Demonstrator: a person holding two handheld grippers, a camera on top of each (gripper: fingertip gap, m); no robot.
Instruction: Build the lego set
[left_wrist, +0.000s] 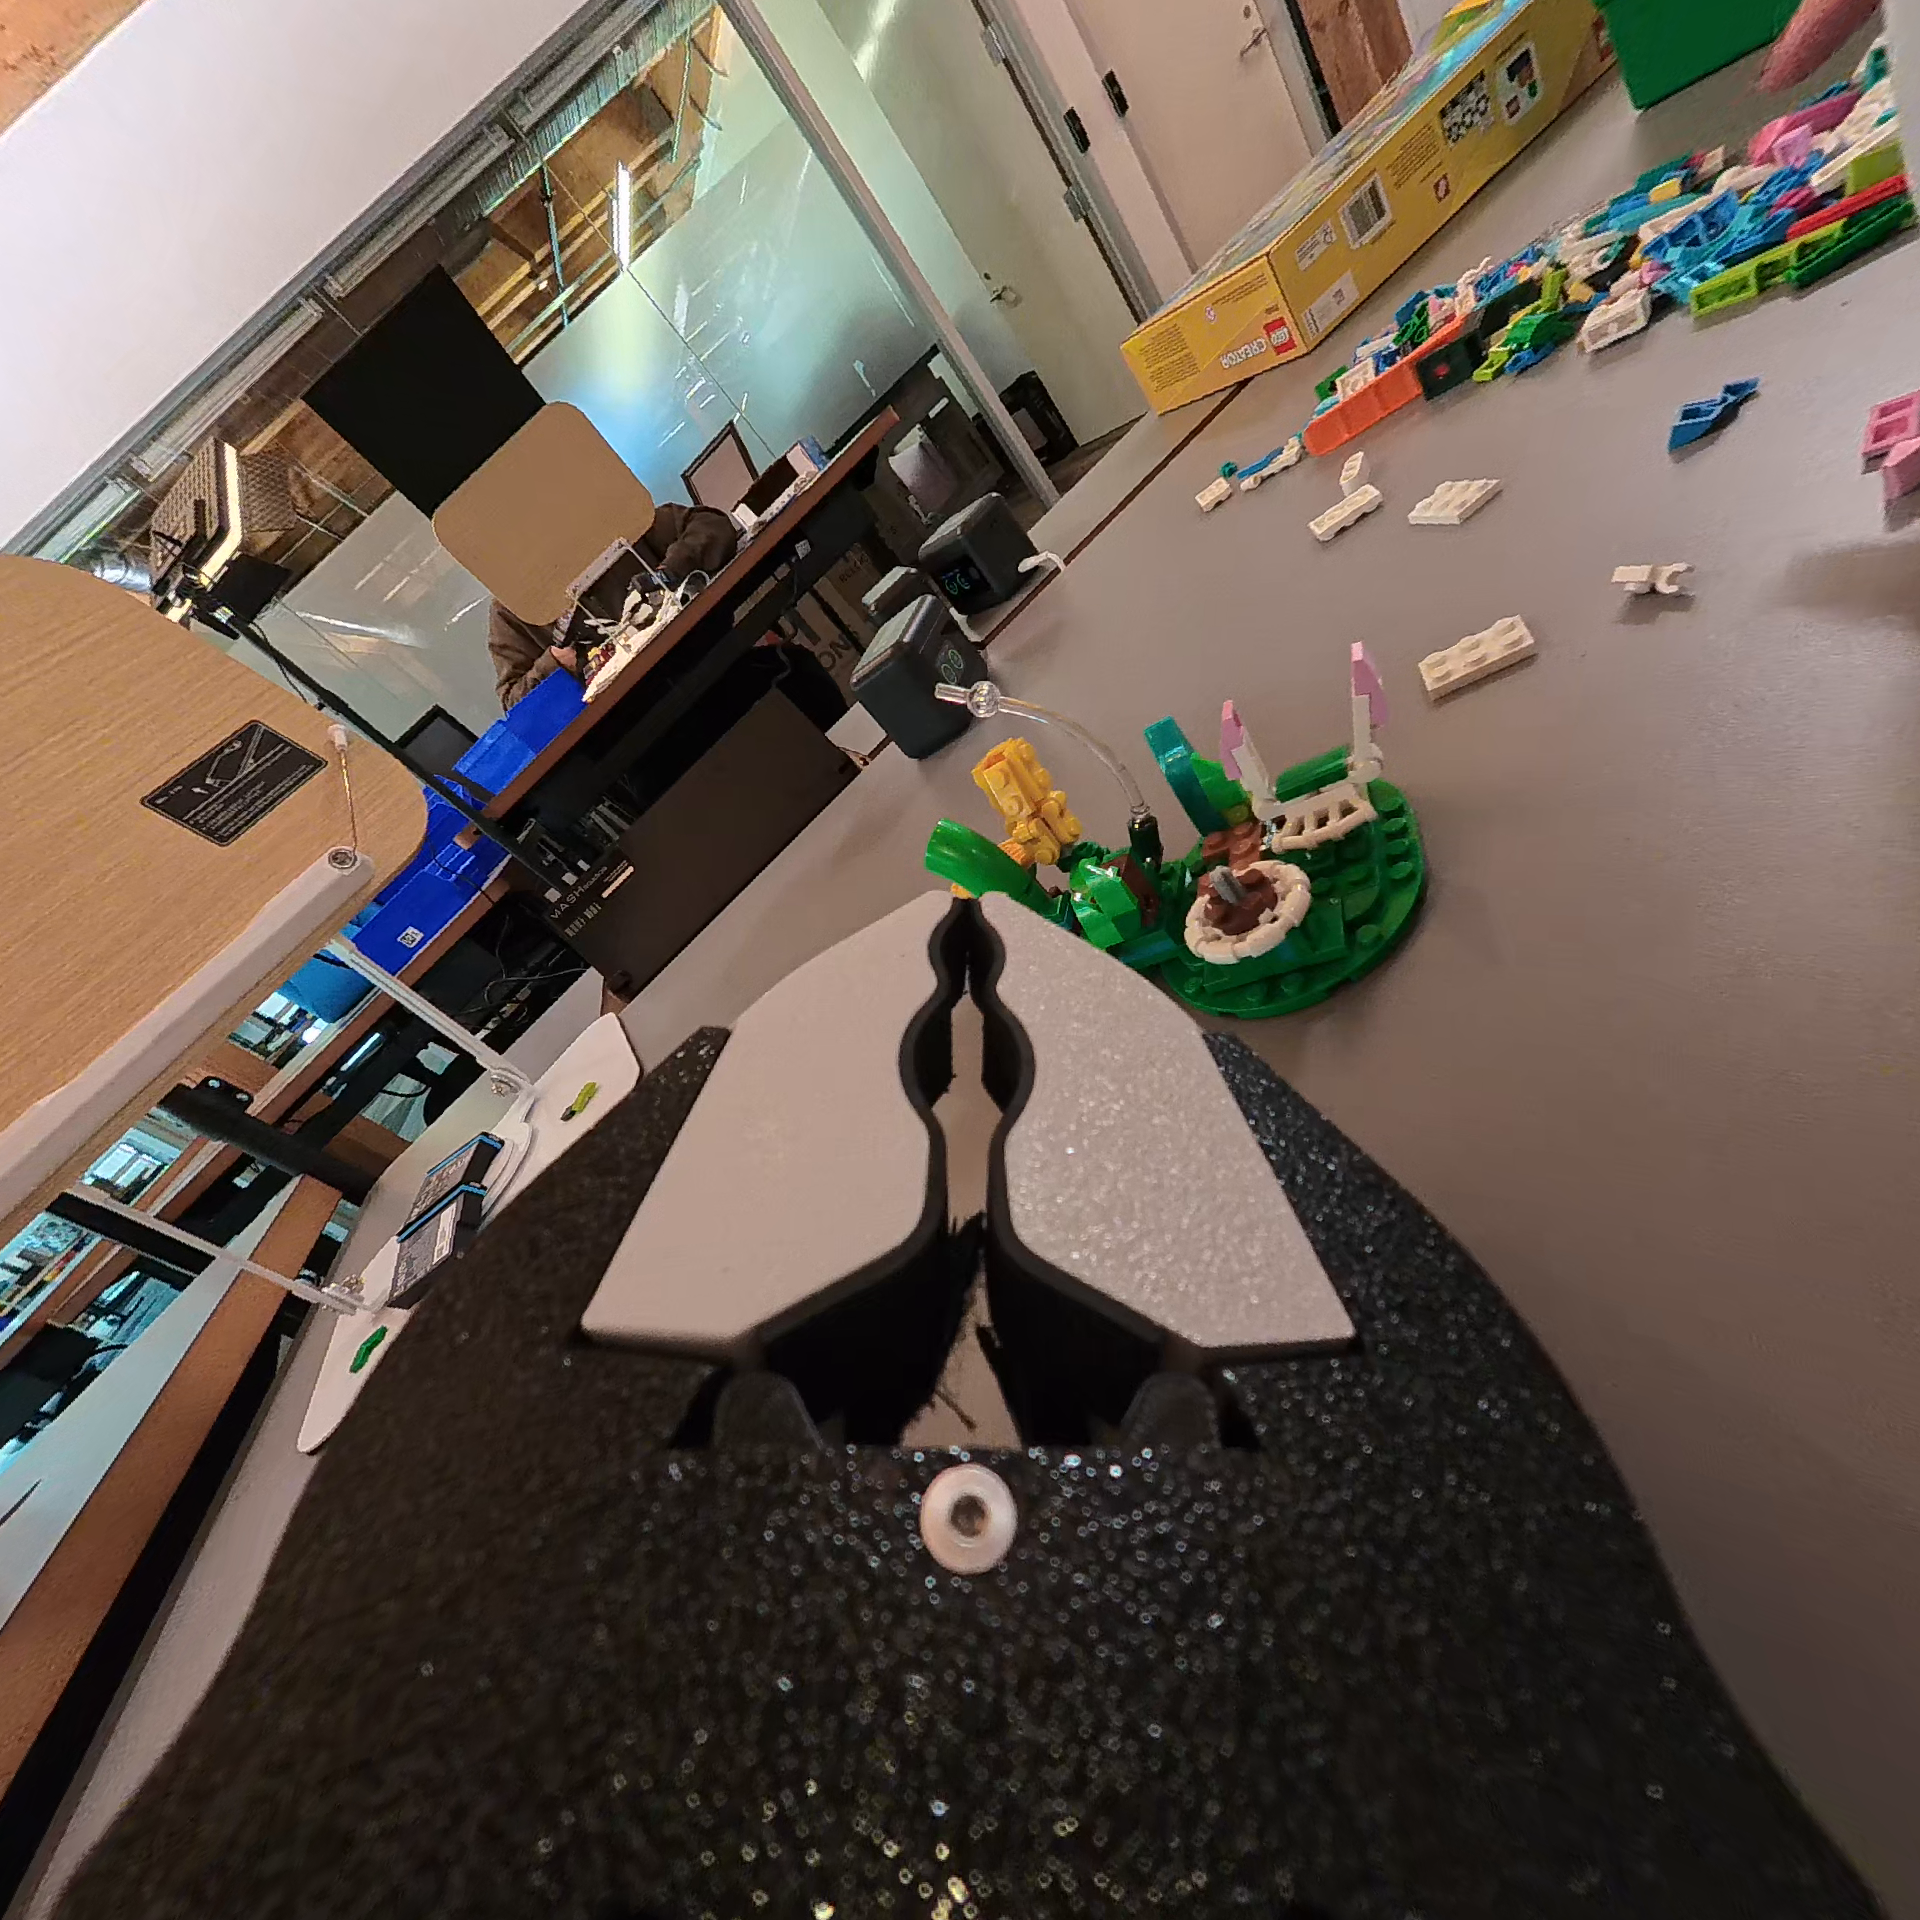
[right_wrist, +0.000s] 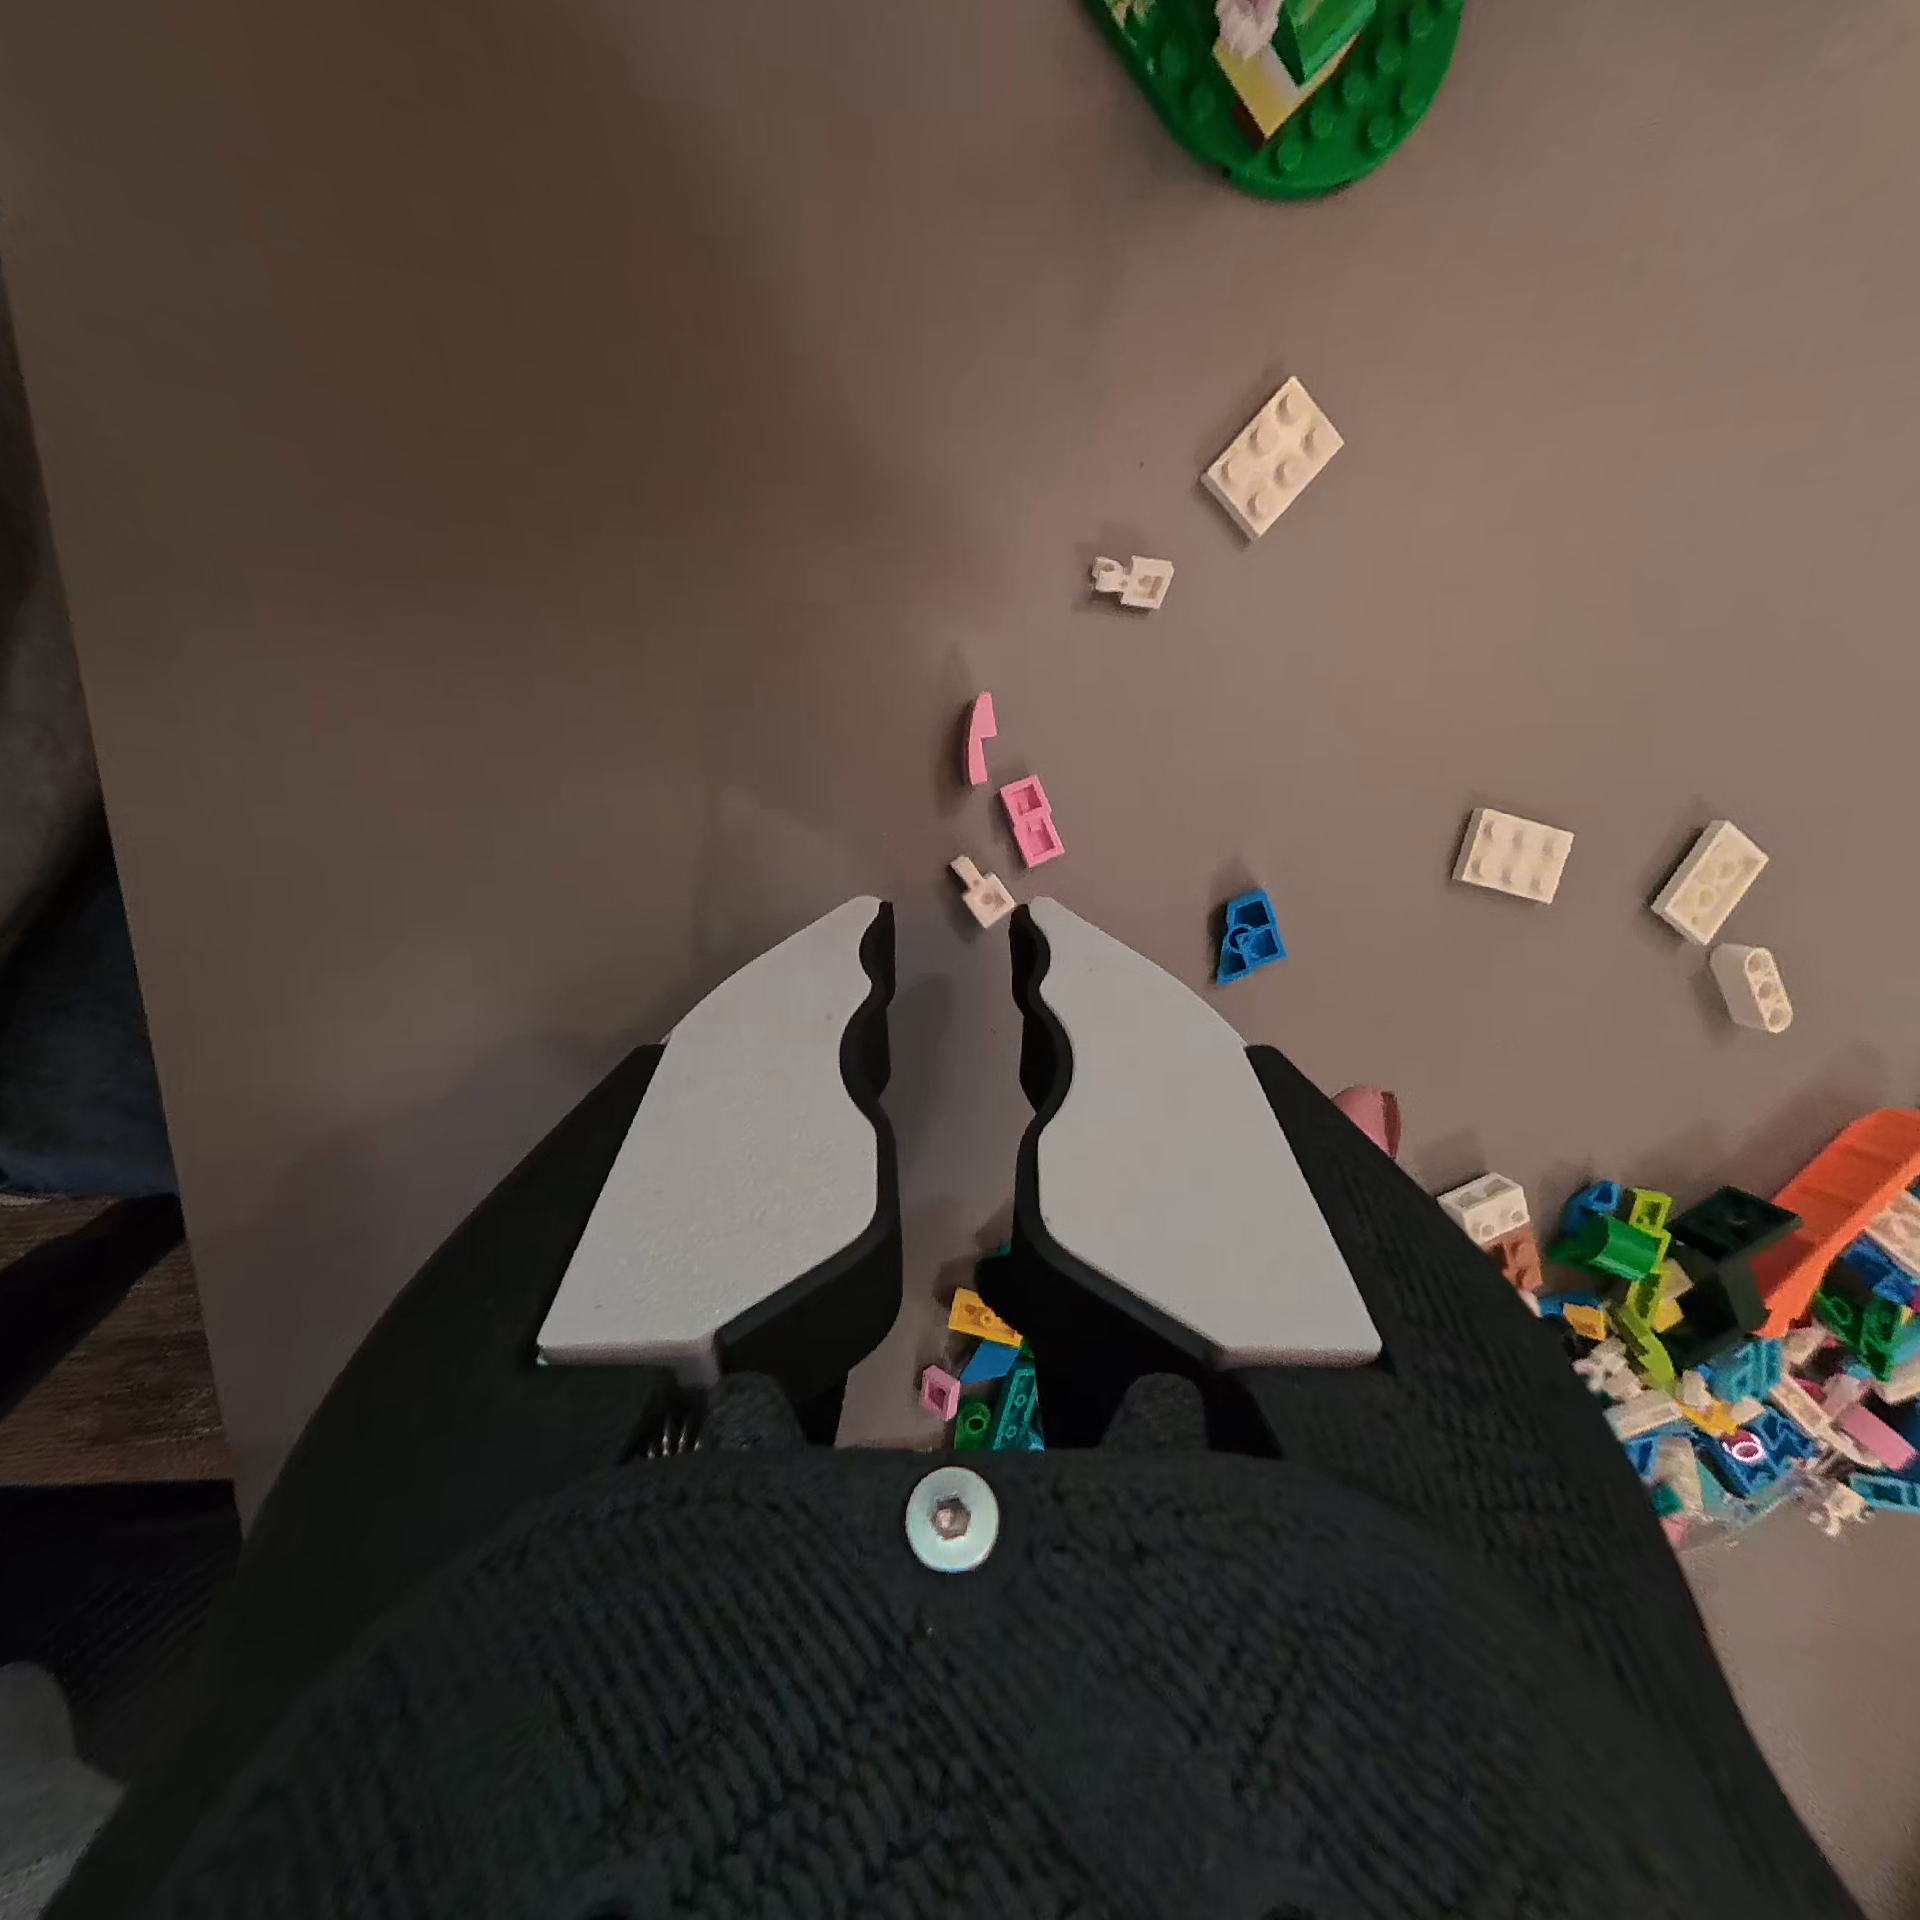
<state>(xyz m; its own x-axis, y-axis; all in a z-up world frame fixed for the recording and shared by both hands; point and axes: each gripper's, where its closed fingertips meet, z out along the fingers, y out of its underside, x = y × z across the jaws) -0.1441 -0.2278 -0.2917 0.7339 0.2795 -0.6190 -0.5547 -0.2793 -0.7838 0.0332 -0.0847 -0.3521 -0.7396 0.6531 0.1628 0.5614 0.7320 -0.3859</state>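
The half-built lego model (left_wrist: 1262, 883) sits on the grey table (left_wrist: 1558, 1143), just ahead of the left gripper (left_wrist: 966, 914) and a little to its right: a round green base carrying green leaves, a yellow flower, a white ring with a brown centre, and two pink-tipped white ears. A clear curved rod arches over it. The left gripper's tips are pressed together with nothing between them, low over the table and just short of the leaves.

The right gripper (right_wrist: 948, 914) hangs over bare table with its jaws parted and holding nothing. A small white clip piece (right_wrist: 982, 890) lies just ahead of its tips, nearer the right finger. Beyond that are a pink plate (right_wrist: 1032, 821) and a pink curved piece (right_wrist: 977, 740), then another white clip piece (right_wrist: 1132, 580) and a white plate (right_wrist: 1272, 455). To its right lie a blue wedge (right_wrist: 1249, 937), two more white plates and a white beam. The loose brick pile (right_wrist: 1714, 1361) spreads beside and under its right finger, with an orange tool (right_wrist: 1849, 1205) on top. The model's green base (right_wrist: 1340, 135) shows far ahead at the upper edge.

From the left gripper, the yellow set box (left_wrist: 1351, 208) lies far ahead, beyond the pile. Off to its left is a second table with a seated person.
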